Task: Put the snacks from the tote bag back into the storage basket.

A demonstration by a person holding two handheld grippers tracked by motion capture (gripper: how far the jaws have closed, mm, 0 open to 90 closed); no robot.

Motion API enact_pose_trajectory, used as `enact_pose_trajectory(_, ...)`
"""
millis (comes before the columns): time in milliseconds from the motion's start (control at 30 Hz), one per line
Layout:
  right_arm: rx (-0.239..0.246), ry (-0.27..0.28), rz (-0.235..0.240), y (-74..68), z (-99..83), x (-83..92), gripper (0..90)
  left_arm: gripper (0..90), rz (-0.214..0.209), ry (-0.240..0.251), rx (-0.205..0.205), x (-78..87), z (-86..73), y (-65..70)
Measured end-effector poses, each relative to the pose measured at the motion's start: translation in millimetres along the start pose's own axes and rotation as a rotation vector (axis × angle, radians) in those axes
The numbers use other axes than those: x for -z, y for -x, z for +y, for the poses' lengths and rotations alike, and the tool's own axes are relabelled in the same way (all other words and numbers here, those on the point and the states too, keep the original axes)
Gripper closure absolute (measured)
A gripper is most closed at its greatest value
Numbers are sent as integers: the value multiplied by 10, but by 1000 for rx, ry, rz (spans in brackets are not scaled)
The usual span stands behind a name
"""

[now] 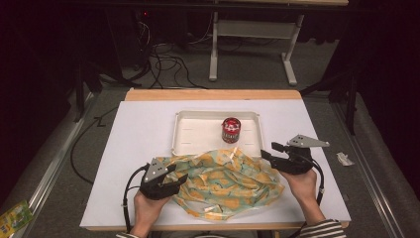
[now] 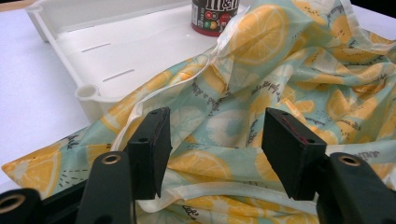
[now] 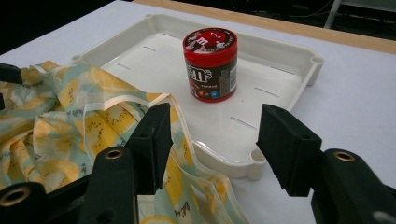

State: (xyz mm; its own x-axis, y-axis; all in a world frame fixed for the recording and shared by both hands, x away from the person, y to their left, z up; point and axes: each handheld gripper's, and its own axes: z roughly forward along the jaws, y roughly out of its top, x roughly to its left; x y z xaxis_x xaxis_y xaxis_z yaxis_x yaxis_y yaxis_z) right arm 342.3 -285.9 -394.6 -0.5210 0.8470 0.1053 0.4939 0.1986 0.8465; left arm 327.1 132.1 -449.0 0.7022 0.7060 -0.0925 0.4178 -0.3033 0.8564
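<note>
My left gripper (image 1: 179, 177) fingers wide over the lemon-print bag (image 1: 225, 181), gripping nothing, my right gripper (image 1: 270, 151) fingers open, empty, at the bag's edge beside the tray (image 1: 190, 131).

Grey carpet floor (image 1: 327, 74) lies around the white-topped bench (image 1: 138, 144), whose far edge shows bare wood. Beyond it stands a pale table frame (image 1: 214, 54); black cables (image 1: 166, 62) tangle on the floor. The surroundings are dark.

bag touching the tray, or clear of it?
Touching. In the left gripper view the lemon-print bag drapes over the white tray at its near rim; the right gripper view agrees.
</note>
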Motion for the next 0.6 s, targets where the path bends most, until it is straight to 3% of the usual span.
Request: enact_pose_trajectory(600,-34,34,4,-23,-248,171,466,429,3,12,6,97,-8,-19)
